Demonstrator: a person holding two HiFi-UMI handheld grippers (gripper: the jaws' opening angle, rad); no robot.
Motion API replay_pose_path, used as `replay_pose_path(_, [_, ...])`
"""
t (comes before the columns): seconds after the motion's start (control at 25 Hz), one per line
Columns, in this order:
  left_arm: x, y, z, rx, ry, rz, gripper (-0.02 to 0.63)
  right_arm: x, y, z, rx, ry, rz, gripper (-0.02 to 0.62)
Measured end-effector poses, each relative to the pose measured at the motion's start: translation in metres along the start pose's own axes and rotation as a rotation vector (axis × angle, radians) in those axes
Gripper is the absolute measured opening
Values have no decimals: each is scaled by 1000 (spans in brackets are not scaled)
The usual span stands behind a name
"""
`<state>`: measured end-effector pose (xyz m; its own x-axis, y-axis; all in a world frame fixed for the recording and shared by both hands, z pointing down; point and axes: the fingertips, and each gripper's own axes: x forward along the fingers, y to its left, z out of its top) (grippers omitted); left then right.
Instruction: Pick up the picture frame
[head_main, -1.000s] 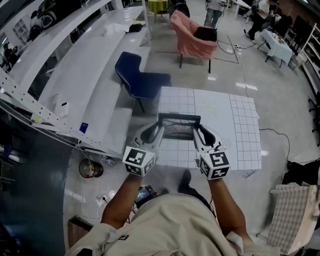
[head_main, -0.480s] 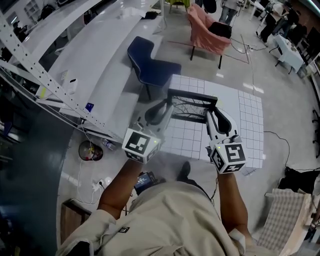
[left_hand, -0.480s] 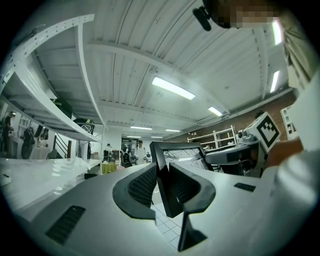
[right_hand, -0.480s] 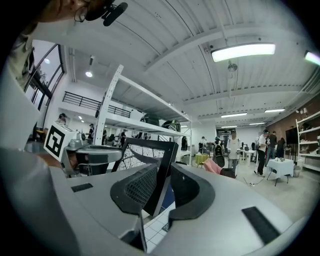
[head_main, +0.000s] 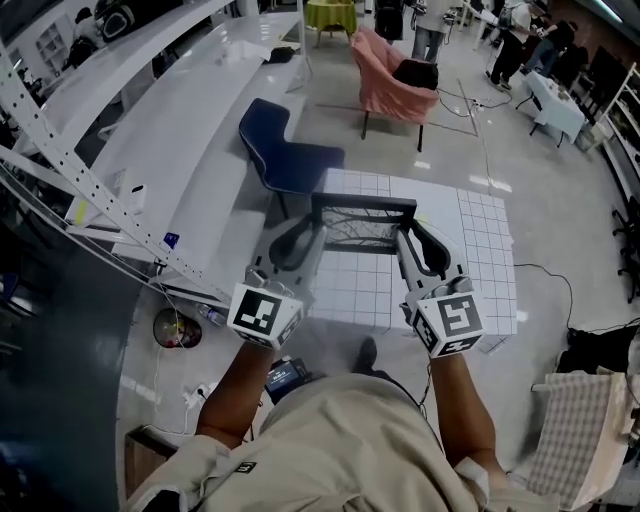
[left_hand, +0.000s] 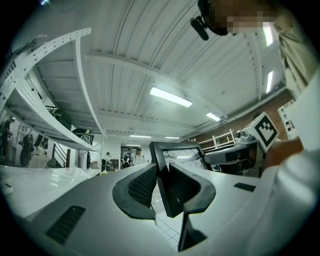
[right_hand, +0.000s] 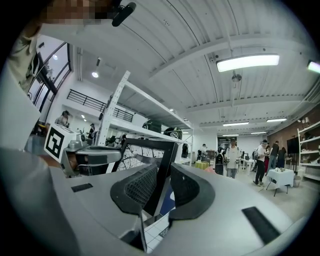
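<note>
Two forearms (head_main: 236, 385) reach out from a beige garment (head_main: 330, 450), each hand carrying a gripper. Nearest the person are the left marker cube (head_main: 264, 314) and the right marker cube (head_main: 449, 322), each printed with a square black-and-white code pattern.

The left gripper (head_main: 306, 232) is clamped on the left side rail of the picture frame (head_main: 365, 204), with ribbed dark pads (left_hand: 141, 186) pressing on both faces of the black moulding. The right gripper (head_main: 407, 236) pinches the right side rail the same way.

The frame hangs between them, clear of the floor, with its top bar farthest from the person. Fine dark lines show in its opening.

Below it a white gridded mat (head_main: 487, 250) lies on the floor, and the frame shows over the mat's left half. Past the mat's far left corner stands a blue chair (head_main: 285, 152), with a pink armchair (head_main: 392, 80) farther off. White shelving (head_main: 150, 140) runs along the left.
</note>
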<state>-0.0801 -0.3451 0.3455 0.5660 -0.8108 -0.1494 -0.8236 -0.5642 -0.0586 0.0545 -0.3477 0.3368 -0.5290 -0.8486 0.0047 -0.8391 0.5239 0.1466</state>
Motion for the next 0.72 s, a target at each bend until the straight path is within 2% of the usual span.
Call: replay_pose_path(0.72, [-12, -7, 7, 6, -17, -12, 78, -11, 8, 9, -17, -19, -13, 87])
